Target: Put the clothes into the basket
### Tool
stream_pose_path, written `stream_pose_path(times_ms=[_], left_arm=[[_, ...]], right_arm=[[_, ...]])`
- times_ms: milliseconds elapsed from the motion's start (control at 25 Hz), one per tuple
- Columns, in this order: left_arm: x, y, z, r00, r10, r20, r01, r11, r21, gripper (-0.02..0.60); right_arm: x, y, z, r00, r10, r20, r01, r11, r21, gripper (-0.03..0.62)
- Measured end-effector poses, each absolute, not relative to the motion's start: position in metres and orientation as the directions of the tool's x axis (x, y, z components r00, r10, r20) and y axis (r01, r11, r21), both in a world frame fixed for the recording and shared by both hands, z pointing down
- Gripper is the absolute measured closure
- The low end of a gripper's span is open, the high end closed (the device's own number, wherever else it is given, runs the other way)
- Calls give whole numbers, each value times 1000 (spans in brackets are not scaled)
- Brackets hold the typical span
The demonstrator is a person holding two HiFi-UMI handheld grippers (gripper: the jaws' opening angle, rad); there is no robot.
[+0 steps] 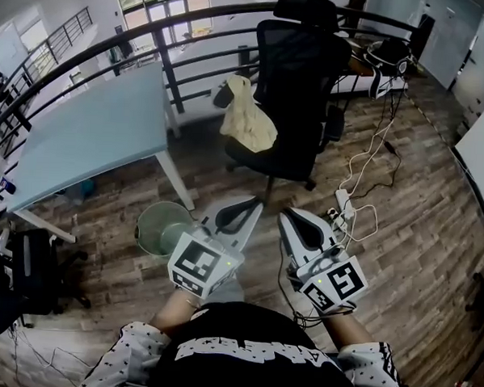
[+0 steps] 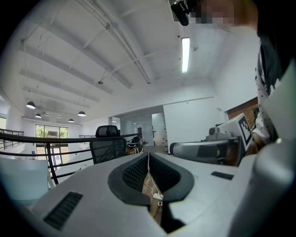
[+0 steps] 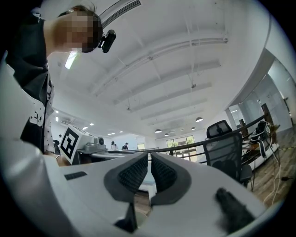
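Both tools sit low and side by side in front of the person. The left hand-held gripper [image 1: 249, 205] has its jaws pressed together with nothing between them. The right hand-held gripper [image 1: 289, 221] is likewise closed and empty. Both point toward 12 o'clock in the head view.

The pale yellow clothes [image 1: 246, 112] lie draped over the seat edge of a black office chair [image 1: 301, 78], at 12 o'clock from the left hand-held gripper and well apart from it. The round greenish basket [image 1: 161, 227] stands on the wooden floor [image 1: 418, 238] at 9 o'clock, just beside that gripper. A light blue table [image 1: 91, 132] stands at 10 o'clock beyond the basket.
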State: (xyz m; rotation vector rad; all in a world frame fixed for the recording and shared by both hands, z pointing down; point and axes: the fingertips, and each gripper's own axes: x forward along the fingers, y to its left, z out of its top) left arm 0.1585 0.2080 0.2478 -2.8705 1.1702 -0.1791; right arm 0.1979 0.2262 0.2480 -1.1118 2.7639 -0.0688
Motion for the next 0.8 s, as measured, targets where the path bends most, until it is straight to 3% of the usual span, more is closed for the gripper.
stream_pose_path(times_ms=[800], left_arm=[[151, 209, 249, 699, -710, 93, -707, -704, -66, 563]], right_arm=[[191, 227, 246, -720, -682, -124, -676, 731, -96, 563]])
